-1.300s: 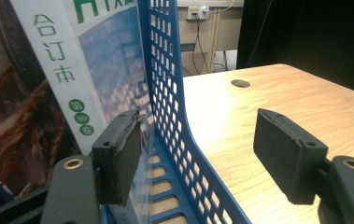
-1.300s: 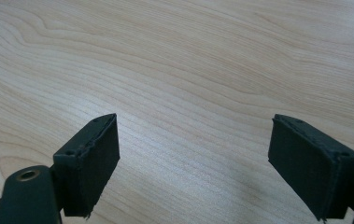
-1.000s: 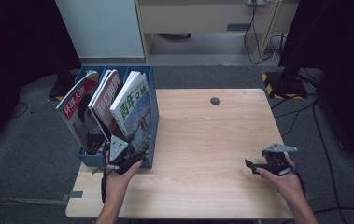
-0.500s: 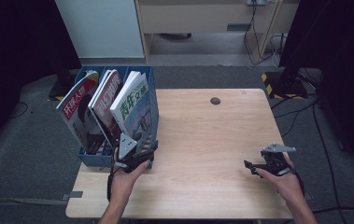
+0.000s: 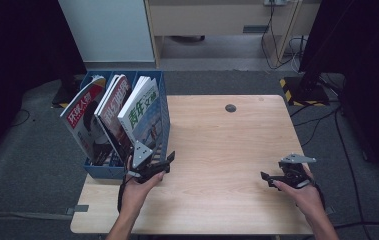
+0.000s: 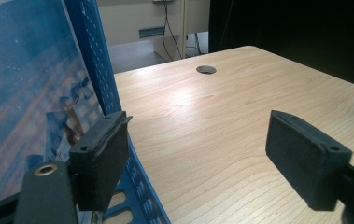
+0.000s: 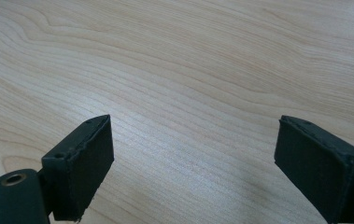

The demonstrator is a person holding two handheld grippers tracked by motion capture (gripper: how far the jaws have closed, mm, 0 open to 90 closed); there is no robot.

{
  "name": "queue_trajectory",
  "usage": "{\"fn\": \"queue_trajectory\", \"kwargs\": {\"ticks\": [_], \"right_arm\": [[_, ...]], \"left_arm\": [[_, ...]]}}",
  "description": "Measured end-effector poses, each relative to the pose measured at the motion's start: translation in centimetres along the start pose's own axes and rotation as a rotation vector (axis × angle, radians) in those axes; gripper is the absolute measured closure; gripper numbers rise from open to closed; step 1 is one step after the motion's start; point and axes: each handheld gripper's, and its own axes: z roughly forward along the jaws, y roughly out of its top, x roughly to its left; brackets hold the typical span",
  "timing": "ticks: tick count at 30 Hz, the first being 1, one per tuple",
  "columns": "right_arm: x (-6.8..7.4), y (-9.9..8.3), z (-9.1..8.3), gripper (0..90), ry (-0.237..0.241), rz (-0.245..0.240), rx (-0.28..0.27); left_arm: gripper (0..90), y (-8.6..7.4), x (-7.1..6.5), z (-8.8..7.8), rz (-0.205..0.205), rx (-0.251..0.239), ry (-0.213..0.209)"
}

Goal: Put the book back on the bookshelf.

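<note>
The blue file rack (image 5: pixel 163 131) stands at the desk's (image 5: pixel 217 150) left edge, with three compartments side by side, each holding one magazine leaning left: a red-covered one (image 5: pixel 81 114) in the leftmost, a second (image 5: pixel 113 100) in the middle, and a white-and-blue one (image 5: pixel 139 111) in the rightmost. The left hand-held gripper (image 5: pixel 163 162) sits just beside the rack's near right corner; its jaws have just been opening and stand wide, one by the perforated wall (image 6: pixel 95 56), nothing pinched. The right hand-held gripper (image 5: pixel 269 178), well apart over bare desk, also gapes wide and holds nothing.
</note>
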Motion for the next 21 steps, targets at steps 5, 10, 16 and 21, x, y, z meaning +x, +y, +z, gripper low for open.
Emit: {"fn": "queue_trajectory", "kwargs": {"ticks": [5, 10, 16, 21], "right_arm": [[0.0, 0.0, 0.1, 12.2, -0.002, -0.006, -0.002], [0.0, 0.0, 0.0, 12.3, -0.001, -0.004, -0.007], [-0.1, 0.0, -0.1, 12.3, -0.001, -0.006, -0.004], [0.0, 0.0, -0.1, 12.3, -0.001, -0.008, -0.008]], "left_arm": [[18.9, 0.0, -0.3, 0.3, -0.003, 0.01, -0.012], [18.6, 0.0, -0.5, 0.3, -0.008, 0.014, -0.022], [18.6, 0.1, -0.8, 0.6, 0.005, 0.024, -0.034], [17.4, 0.3, -1.7, 1.4, 0.012, 0.042, -0.06]]}}
